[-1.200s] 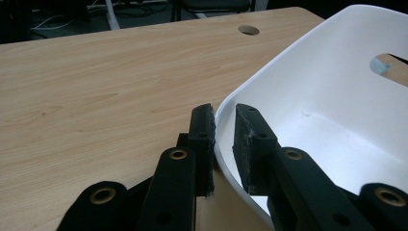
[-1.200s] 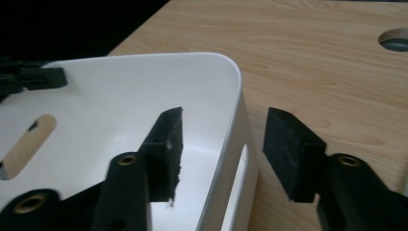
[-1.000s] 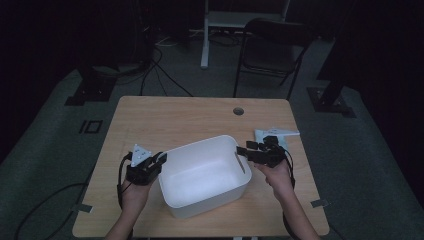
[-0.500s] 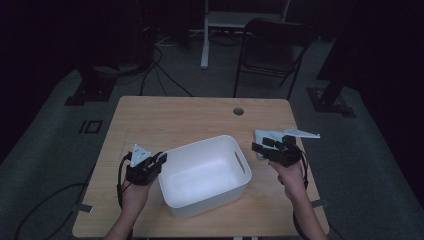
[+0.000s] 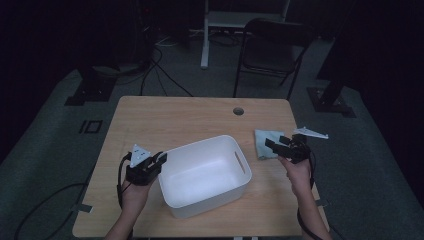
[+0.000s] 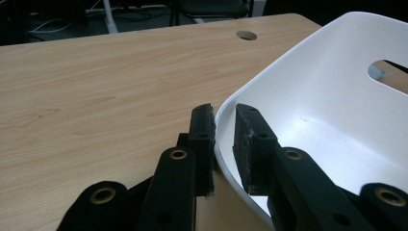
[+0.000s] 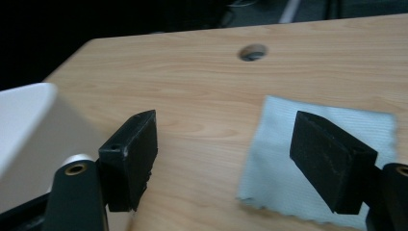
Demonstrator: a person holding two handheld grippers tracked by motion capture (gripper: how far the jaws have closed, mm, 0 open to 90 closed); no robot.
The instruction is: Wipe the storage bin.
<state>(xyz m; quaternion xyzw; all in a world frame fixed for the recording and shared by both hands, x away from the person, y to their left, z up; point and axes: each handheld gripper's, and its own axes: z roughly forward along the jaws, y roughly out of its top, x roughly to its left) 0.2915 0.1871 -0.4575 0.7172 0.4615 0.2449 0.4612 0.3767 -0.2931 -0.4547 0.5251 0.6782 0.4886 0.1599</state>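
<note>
The left gripper [image 5: 161, 159] points toward two o'clock, jaws nearly closed. The right gripper [image 5: 274, 144], pointing toward ten o'clock, has just been opening its jaws.

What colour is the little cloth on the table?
The cloth is pale blue-grey, plain; the right gripper view shows it best.

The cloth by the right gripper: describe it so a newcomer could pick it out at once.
Start at the wooden table and find the white bin near its front. To the bin's right, close to the table's right edge, lies the cloth, with the open right gripper over it. It is the one flat, soft, pale blue-grey square there, lying directly on the wood.
</note>
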